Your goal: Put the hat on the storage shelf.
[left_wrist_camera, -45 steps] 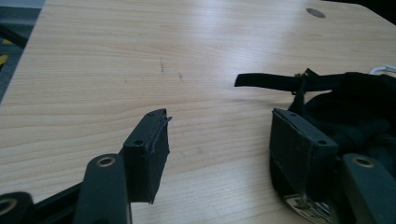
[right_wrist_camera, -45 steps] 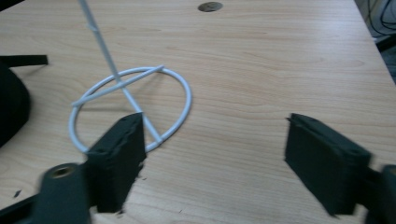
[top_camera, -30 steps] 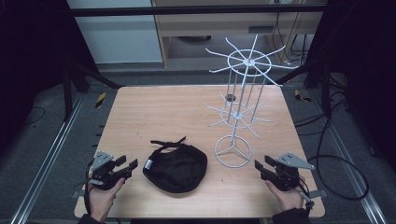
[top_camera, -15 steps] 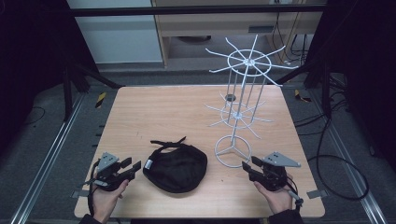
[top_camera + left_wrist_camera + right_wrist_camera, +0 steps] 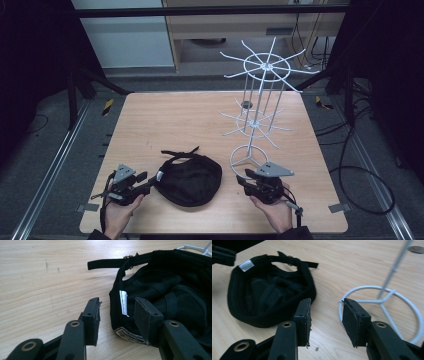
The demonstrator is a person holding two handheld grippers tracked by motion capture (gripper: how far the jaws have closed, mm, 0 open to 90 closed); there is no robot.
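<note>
A black cap [image 5: 192, 177] lies upside down on the wooden table [image 5: 175, 120], strap toward the back. My left gripper [image 5: 150, 184] is at its left rim. In the left gripper view the rim with its white label [image 5: 123, 302] stands between the jaws of the left gripper [image 5: 117, 315], one pad inside the cap [image 5: 175, 287] and one outside. The jaws have just been closing, and a gap still shows at the outer pad. My right gripper [image 5: 243, 181] is just right of the cap [image 5: 267, 295]. The right gripper [image 5: 325, 315] has also been closing, with only bare wood between its pads.
A white wire display stand [image 5: 261, 95] with hooked arms rises at the back right. Its ring base [image 5: 384, 298] lies on the table just beyond the right jaw. A small dark disc [image 5: 245, 104] sits near the stand. The table's front edge is close under both hands.
The right gripper has slid left toward the cap and now sits in front of the stand's ring base. The left gripper has crept onto the cap's rim. Both pairs of jaws have narrowed.
</note>
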